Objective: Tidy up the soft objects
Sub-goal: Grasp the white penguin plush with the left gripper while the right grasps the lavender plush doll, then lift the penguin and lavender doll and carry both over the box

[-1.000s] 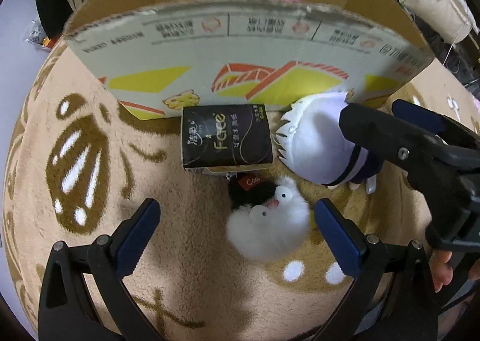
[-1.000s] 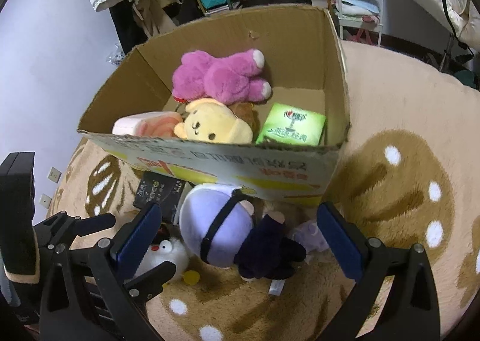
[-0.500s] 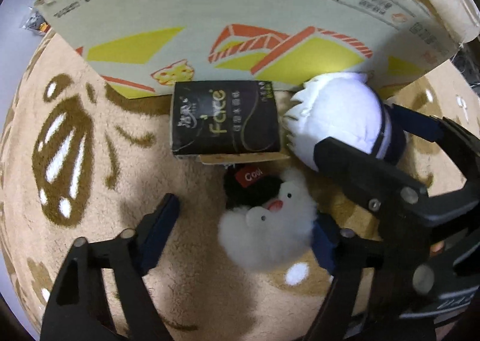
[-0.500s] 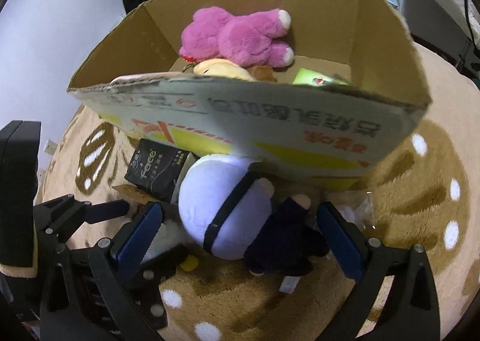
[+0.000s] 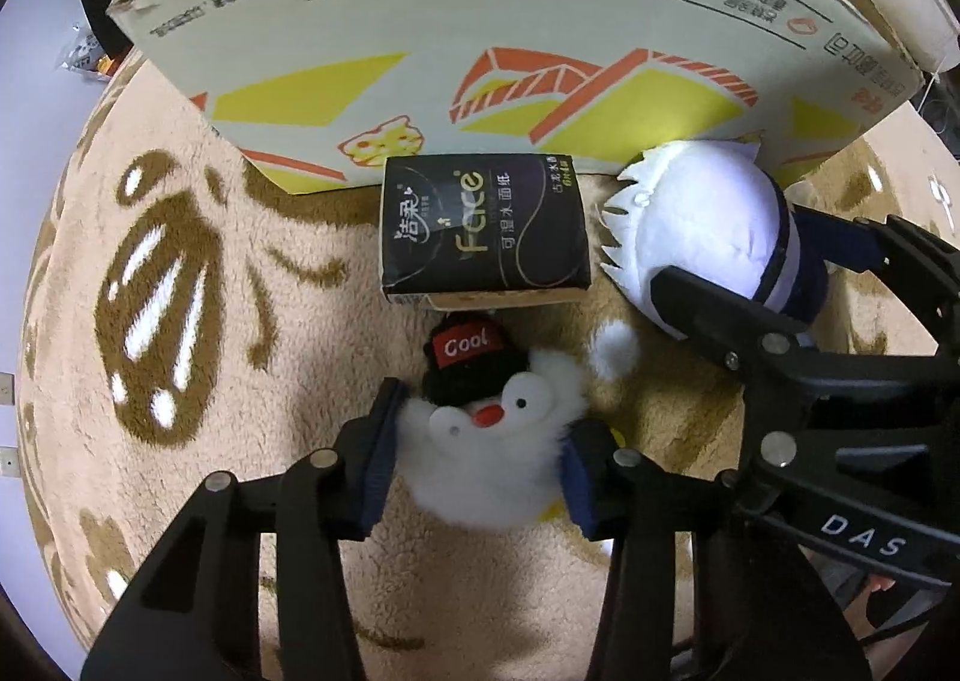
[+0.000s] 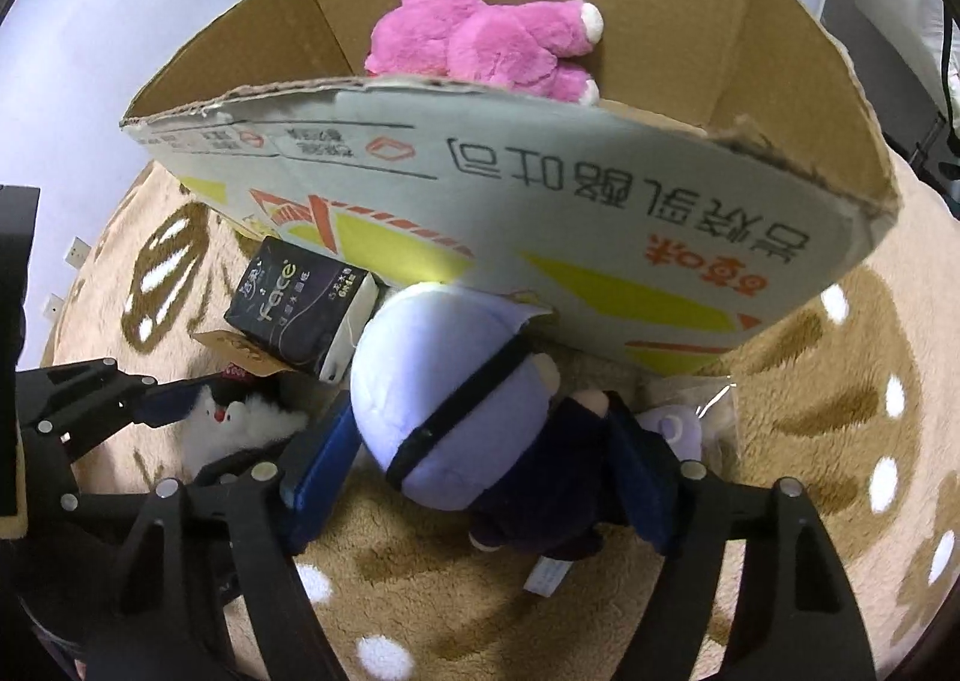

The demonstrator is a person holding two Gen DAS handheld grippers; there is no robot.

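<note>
Fluffy plush penguin (image 5: 492,459), shaggy carpet (image 5: 252,273), matt corrugated cardboard box (image 5: 480,21).

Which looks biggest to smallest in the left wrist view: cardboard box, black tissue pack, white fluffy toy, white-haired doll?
1. cardboard box, by far.
2. white-haired doll and black tissue pack look about alike, and the doll is partly hidden; no ranking between them.
3. white fluffy toy, smallest, though it is nearest the camera.

The black hat (image 5: 471,360) of the white fluffy toy (image 5: 492,459) between the left claw's (image 5: 480,459) pads bears a red patch reading "Cool". Just beyond it, the black tissue pack (image 5: 483,225) reads "Face" in gold beside Chinese characters. To the right, the other claw's black arm (image 5: 864,543) carries white letters "DAS". The cardboard box (image 5: 480,21) behind shows upside-down Chinese print.
</note>
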